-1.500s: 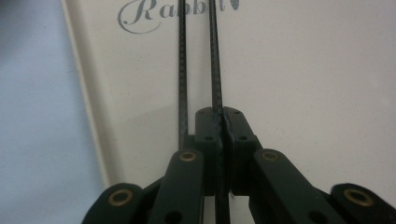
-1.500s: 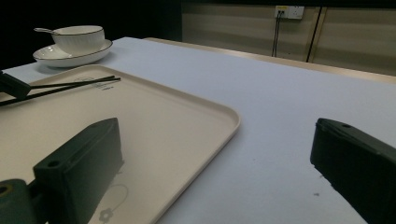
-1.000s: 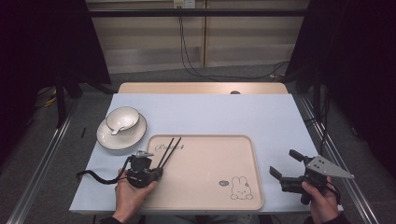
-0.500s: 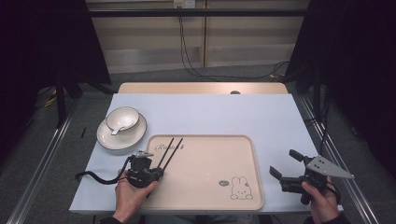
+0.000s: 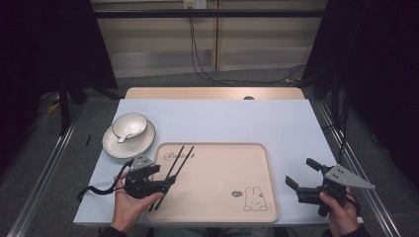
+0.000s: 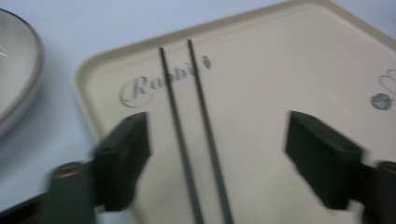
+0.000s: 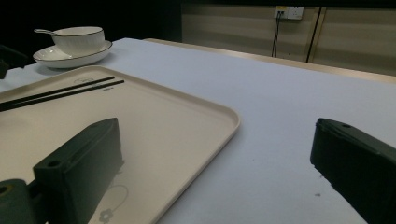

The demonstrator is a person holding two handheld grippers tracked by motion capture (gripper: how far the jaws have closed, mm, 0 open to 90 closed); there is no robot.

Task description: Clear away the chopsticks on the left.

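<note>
Nearby, chopsticks overhang the tray edge — jaws spread.

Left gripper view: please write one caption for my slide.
Open left gripper straddling two black chopsticks on a beige tray.

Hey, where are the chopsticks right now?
The chopsticks lie side by side on the left part of the beige tray in the high view, between the open jaws of the left tool, near the plate.

The beige tray bears the grey script word "Rabbit", partly crossed by two black chopsticks.
</note>
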